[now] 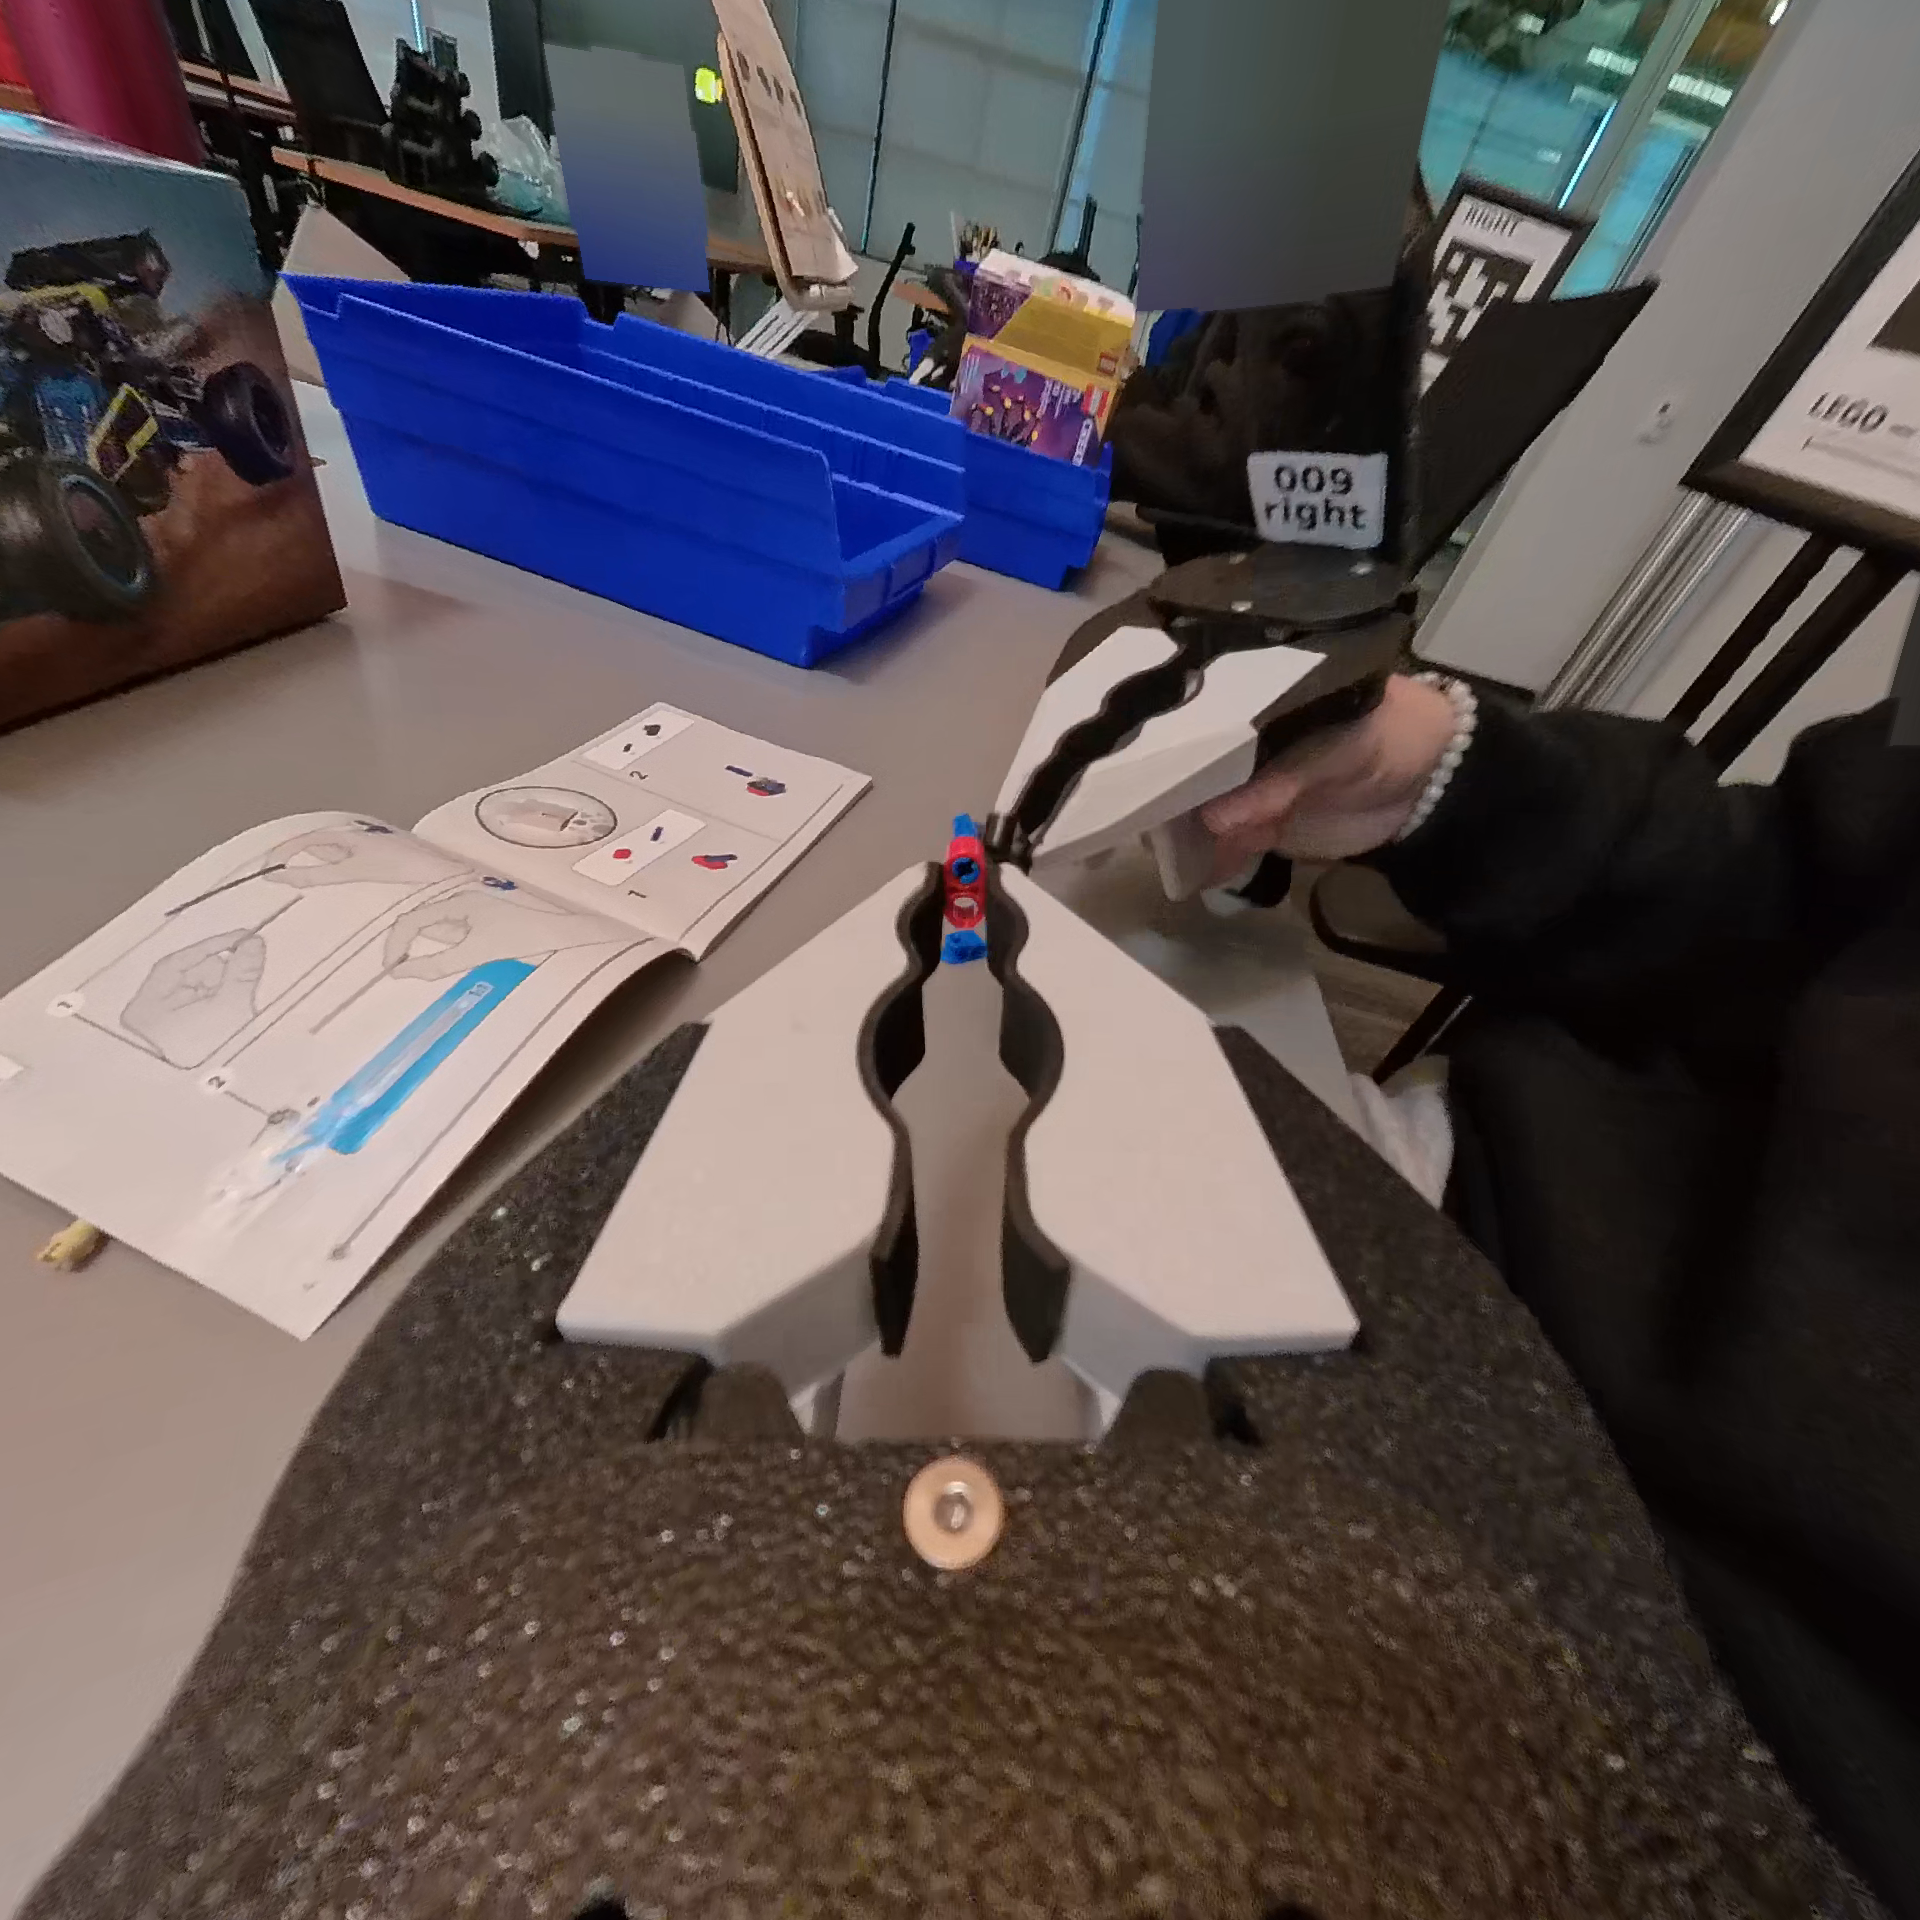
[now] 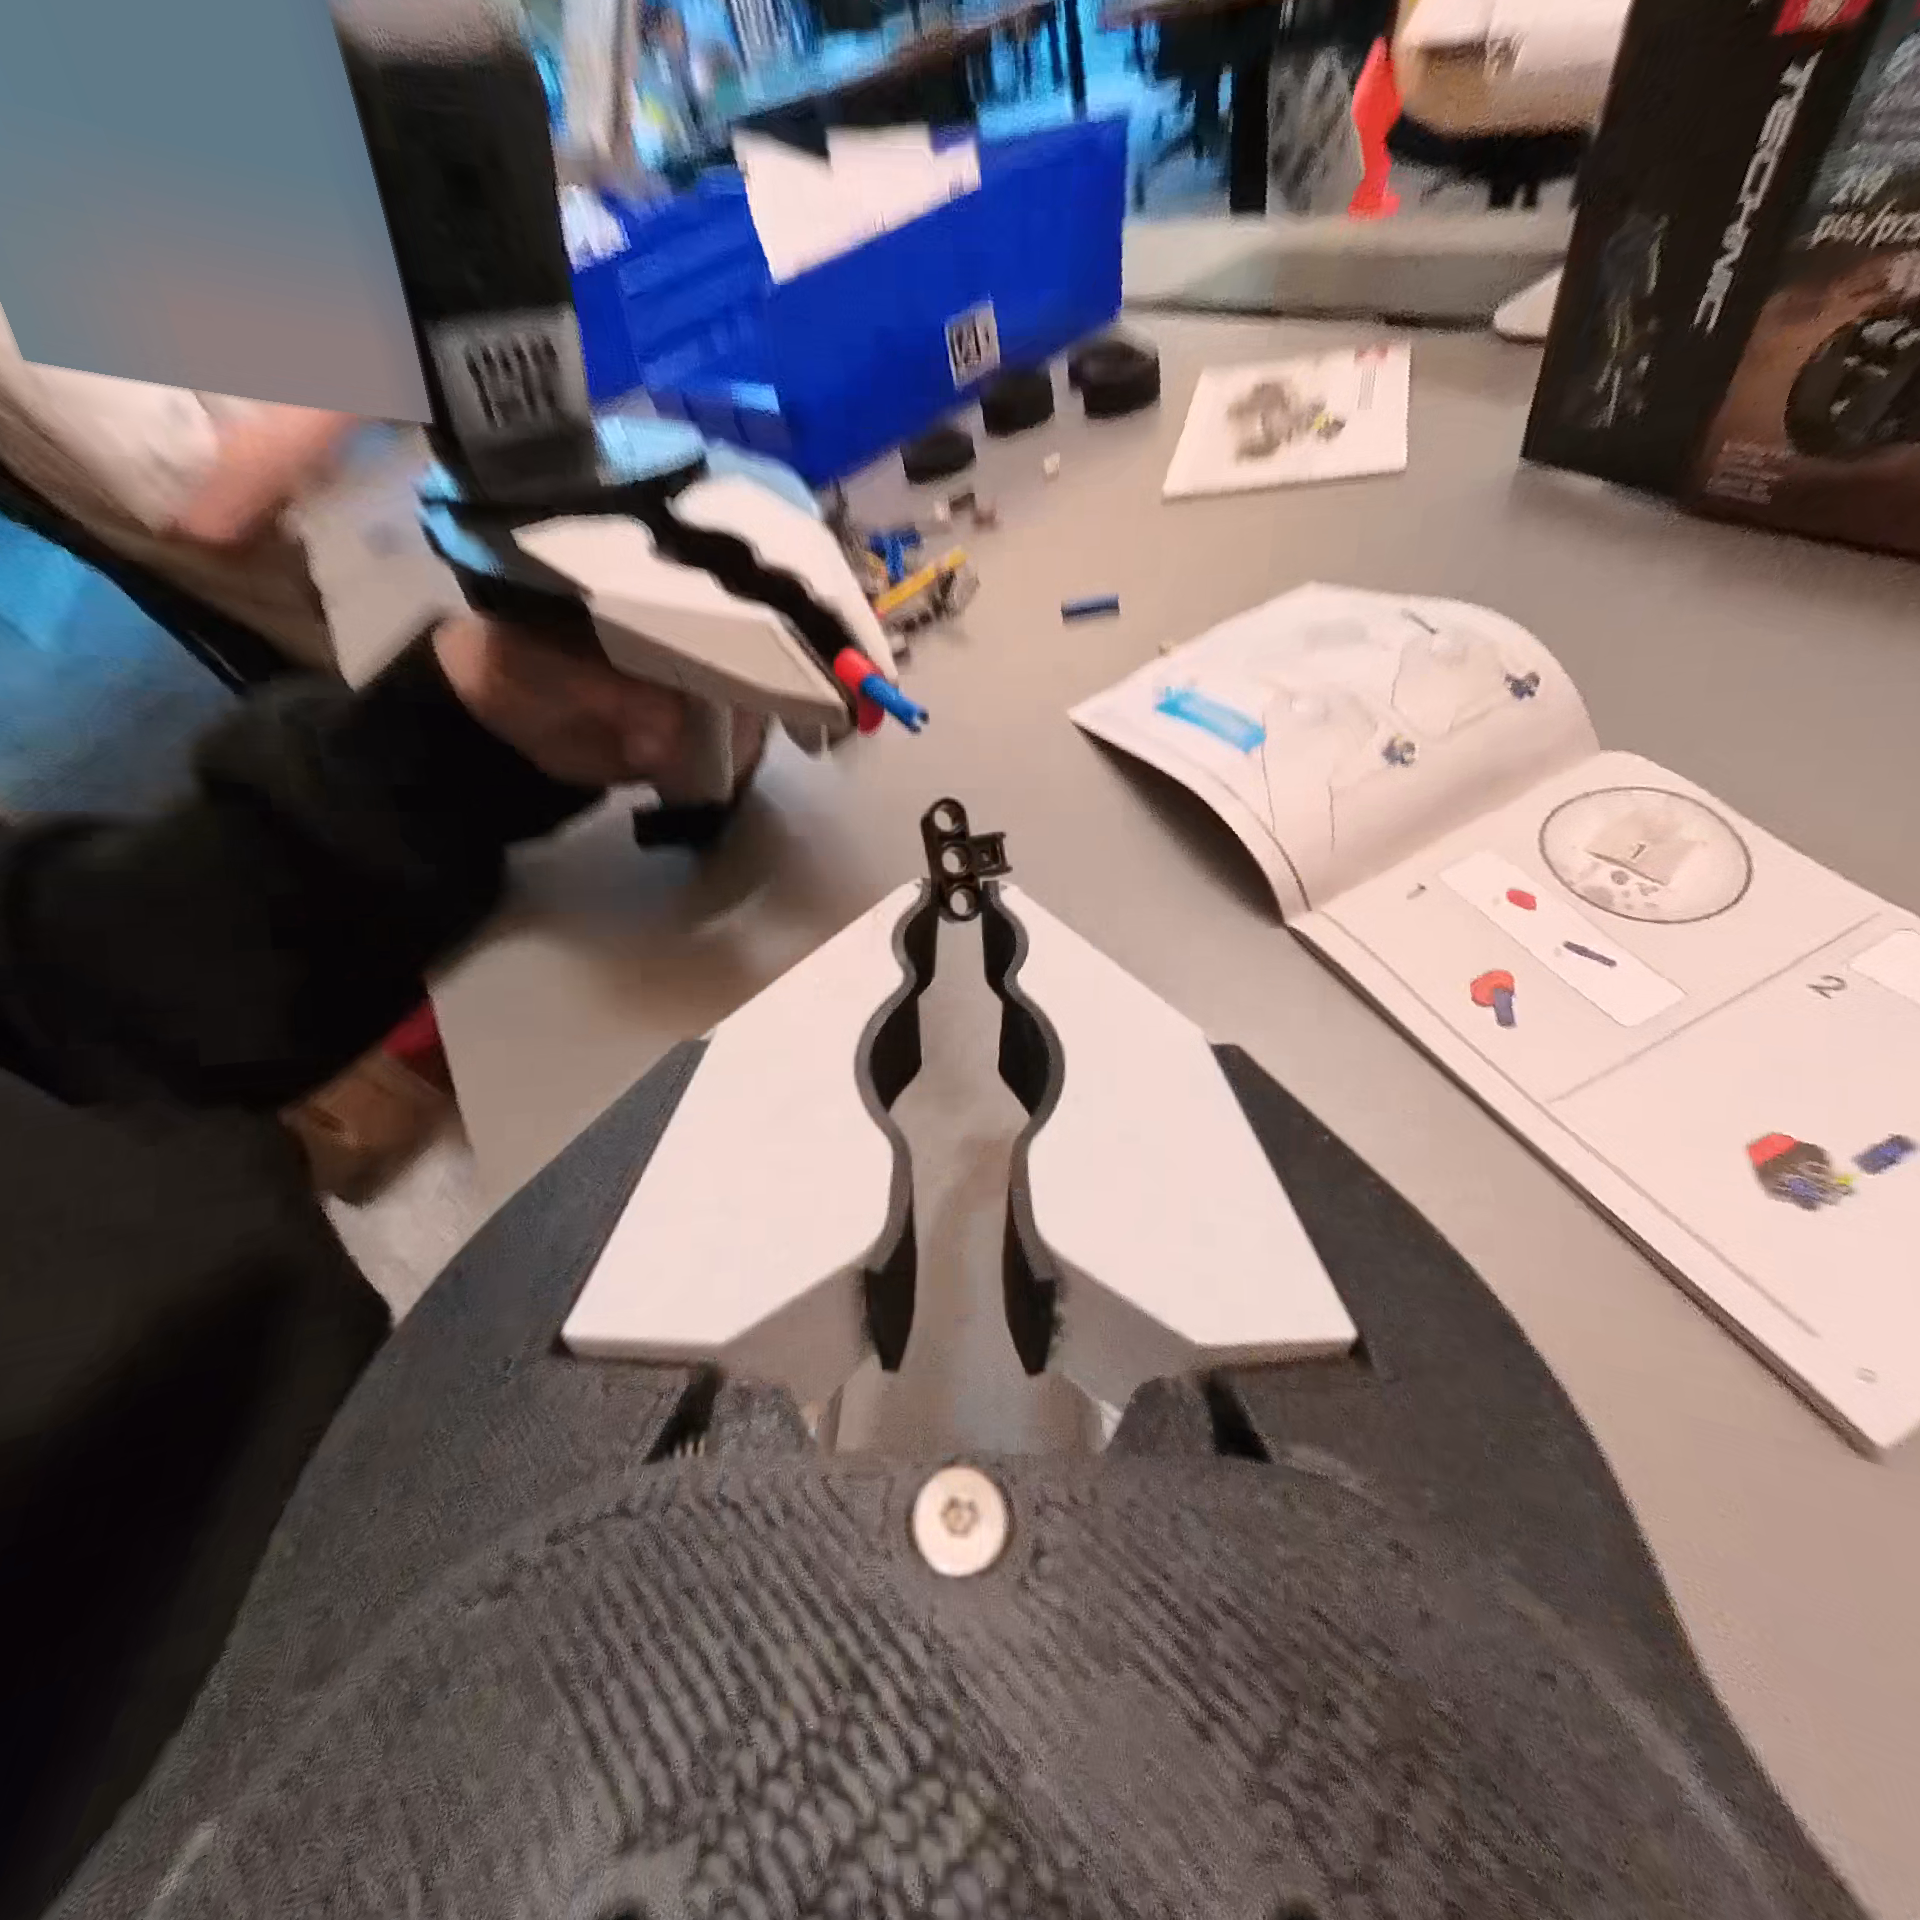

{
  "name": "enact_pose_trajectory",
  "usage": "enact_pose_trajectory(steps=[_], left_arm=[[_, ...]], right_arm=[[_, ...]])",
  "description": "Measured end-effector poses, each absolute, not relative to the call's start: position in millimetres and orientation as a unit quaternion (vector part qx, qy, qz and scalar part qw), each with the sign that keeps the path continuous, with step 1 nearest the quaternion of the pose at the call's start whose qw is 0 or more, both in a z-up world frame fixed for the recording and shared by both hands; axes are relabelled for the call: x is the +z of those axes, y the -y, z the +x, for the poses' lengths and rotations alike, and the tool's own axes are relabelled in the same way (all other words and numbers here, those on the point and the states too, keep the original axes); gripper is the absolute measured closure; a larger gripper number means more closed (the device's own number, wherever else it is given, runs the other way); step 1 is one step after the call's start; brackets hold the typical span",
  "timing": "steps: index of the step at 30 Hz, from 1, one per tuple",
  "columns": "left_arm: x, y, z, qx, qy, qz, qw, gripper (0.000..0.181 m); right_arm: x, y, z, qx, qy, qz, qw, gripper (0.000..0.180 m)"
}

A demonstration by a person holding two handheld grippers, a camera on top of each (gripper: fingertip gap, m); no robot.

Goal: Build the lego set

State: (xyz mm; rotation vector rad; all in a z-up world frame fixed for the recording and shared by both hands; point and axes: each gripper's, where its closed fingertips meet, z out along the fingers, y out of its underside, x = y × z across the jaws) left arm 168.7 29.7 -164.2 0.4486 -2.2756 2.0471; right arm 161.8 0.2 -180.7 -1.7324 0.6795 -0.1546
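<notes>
Gripping red connector with blue pin: left gripper fingers | right gripper fingers clamp black holed piece

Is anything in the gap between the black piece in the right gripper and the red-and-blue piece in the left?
Nothing visible. The black piece in the right gripper faces the red-and-blue piece in the left gripper across open air above bare table.

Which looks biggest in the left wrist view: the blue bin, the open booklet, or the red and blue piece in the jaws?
1. Open booklet and nearest blue bin: they look about alike. The booklet lies nearer the camera, so I will not rank them.
2. Red and blue piece: by far the smallest, pinched in the left gripper.
</notes>
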Motion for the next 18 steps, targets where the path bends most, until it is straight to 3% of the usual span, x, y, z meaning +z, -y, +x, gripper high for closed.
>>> enact_pose_trajectory(steps=[5, 12, 16, 18], left_arm=[[-154.3, -24.7, 168.8, 0.689, 0.699, 0.177, 0.071, 0.175], [-140.3, -23.6, 167.6, 0.722, 0.657, 0.189, 0.106, 0.175], [-142.6, -22.8, 167.2, 0.712, 0.672, 0.185, 0.091, 0.175], [-149.0, -29.1, 174.2, 0.689, 0.696, 0.194, 0.055, 0.175]], right_arm=[[-148.3, -3.2, 161.0, 0.003, -0.284, -0.651, 0.704, 0.174], [-133.4, 2.9, 163.4, 0.09, -0.291, -0.55, 0.777, 0.174], [-138.8, 9.7, 174.1, 0.082, -0.328, -0.539, 0.772, 0.174], [-162.0, 8.2, 179.3, 0.033, -0.363, -0.61, 0.703, 0.174]])
